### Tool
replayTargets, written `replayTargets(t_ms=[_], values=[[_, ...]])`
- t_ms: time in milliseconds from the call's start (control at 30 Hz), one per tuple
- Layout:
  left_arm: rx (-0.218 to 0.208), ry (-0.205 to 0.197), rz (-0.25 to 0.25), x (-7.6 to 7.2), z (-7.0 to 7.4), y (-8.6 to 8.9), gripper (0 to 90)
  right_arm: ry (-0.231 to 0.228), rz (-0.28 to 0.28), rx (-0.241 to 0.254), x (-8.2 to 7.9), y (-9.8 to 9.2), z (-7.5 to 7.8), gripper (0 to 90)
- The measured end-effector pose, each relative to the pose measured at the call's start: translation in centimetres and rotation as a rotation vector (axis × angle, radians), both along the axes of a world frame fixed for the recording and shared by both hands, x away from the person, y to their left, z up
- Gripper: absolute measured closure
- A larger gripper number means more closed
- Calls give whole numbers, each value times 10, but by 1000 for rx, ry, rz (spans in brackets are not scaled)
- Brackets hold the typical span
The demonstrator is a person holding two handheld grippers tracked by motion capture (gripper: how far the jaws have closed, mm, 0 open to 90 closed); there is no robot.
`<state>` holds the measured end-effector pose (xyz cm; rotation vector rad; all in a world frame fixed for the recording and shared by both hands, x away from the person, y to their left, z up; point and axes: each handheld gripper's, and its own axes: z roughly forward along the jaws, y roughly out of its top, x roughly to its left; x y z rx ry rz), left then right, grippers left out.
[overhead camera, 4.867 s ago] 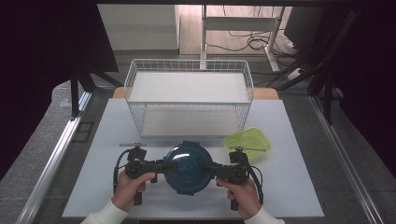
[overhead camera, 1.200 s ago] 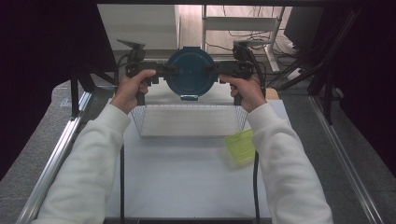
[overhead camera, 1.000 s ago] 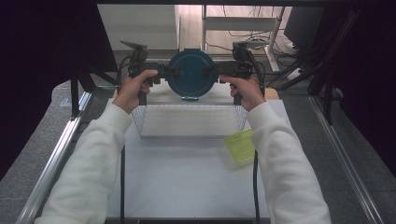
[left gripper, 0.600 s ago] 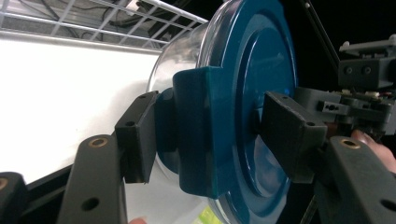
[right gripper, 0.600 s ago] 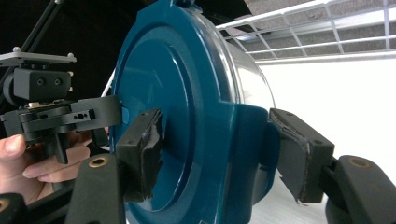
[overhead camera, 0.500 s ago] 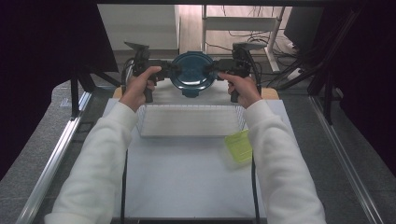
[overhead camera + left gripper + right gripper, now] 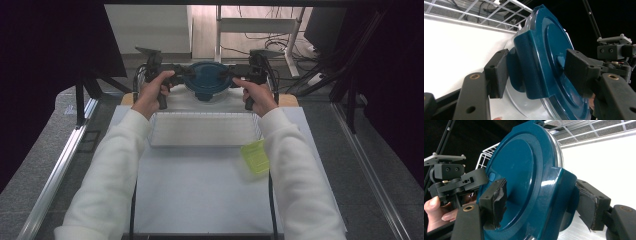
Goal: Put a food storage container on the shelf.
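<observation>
A round clear container with a teal lid [image 7: 206, 81] hangs over the far end of the white wire basket [image 7: 205, 129], tilted on edge. My left gripper [image 7: 181, 74] is shut on the lid's left clip tab [image 7: 529, 67], one jaw on each face. My right gripper [image 7: 233, 74] is shut on the opposite tab [image 7: 559, 195]. In the left gripper view the left gripper [image 7: 536, 73] pinches the tab, and the right gripper [image 7: 614, 50] sits beyond the lid. In the right gripper view the right gripper [image 7: 544, 205] clamps the lid [image 7: 519, 170], with the left gripper [image 7: 451, 177] and a hand [image 7: 436, 212] behind.
A yellow-green square lid [image 7: 255, 156] lies on the white table [image 7: 200, 195] just right of the basket's near corner. The basket has a white floor [image 7: 454, 50]. Dark stands and cables stand beyond the table's far edge.
The container went from the table in front of the basket up over it. In the last second both grippers carried it slightly farther and lower, toward the basket's far end.
</observation>
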<state>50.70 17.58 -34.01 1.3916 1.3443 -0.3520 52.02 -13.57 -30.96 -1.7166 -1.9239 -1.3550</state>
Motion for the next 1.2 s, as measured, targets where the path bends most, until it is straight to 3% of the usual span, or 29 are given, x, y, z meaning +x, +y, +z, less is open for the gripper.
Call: replayTargets(t_ms=[100,200,233,267,300,333,433,467,500,533,567,600,633,667,700,733,800,833,933,967,1000,1033,1067,1100,1133,1167,1200], values=[[8,-18,0,-1,0,-2,357,-20,-4,-21,-3,3,1,259],[66,-83,-3,-6,2,-4,293,-57,19,-103,-8,10,6,168],[66,-83,-3,-6,2,-4,268,-57,19,-103,-8,10,6,168],[83,-123,13,-11,6,-3,241,-90,21,-154,-16,13,12,126],[83,-123,13,-11,6,-3,217,-90,21,-154,-16,13,12,126],[91,-147,29,-17,10,0,193,-126,31,-201,-22,15,16,93],[116,-183,31,-25,15,1,161,-157,14,-210,-36,14,25,64],[152,-220,39,-36,19,2,161,-172,5,-212,-40,12,27,61],[152,-220,39,-36,19,2,161,-172,5,-212,-40,12,27,61],[202,-264,50,-48,22,3,161,-191,7,-205,-47,8,32,58],[202,-264,50,-48,22,3,160,-191,7,-205,-47,8,32,58],[240,-296,53,-57,24,4,160,-204,8,-204,-51,5,34,57],[256,-314,45,-62,24,5,161,-227,9,-206,-56,1,35,58],[268,-347,23,-77,24,8,159,-257,22,-203,-63,-6,37,63],[268,-347,23,-77,24,8,161,-280,34,-203,-69,-10,37,74],[287,-385,16,-93,23,11,166,-303,46,-207,-74,-13,37,87],[298,-398,11,-101,23,12,170,-350,72,-221,-86,-20,36,101],[324,-428,2,-117,21,13,170,-375,86,-223,-93,-24,35,113],[397,-474,-15,-141,16,11,174,-465,144,-232,-115,-32,30,151],[397,-474,-15,-141,16,11,175,-465,144,-232,-115,-32,30,151],[419,-493,-36,-155,10,8,179,-533,199,-224,-132,-36,26,174],[419,-493,-36,-155,10,8,179,-559,218,-236,-142,-37,24,177],[432,-503,-57,-168,3,5,179,-592,229,-261,-150,-38,21,178],[432,-503,-57,-168,3,5,180,-592,229,-261,-150,-38,21,178],[413,-505,-80,-179,-4,2,182,-627,242,-270,-165,-40,14,187],[413,-505,-80,-179,-4,2,182,-627,242,-270,-165,-40,14,187],[390,-515,-102,-192,-13,-2,182,-641,251,-266,-177,-43,6,194]])
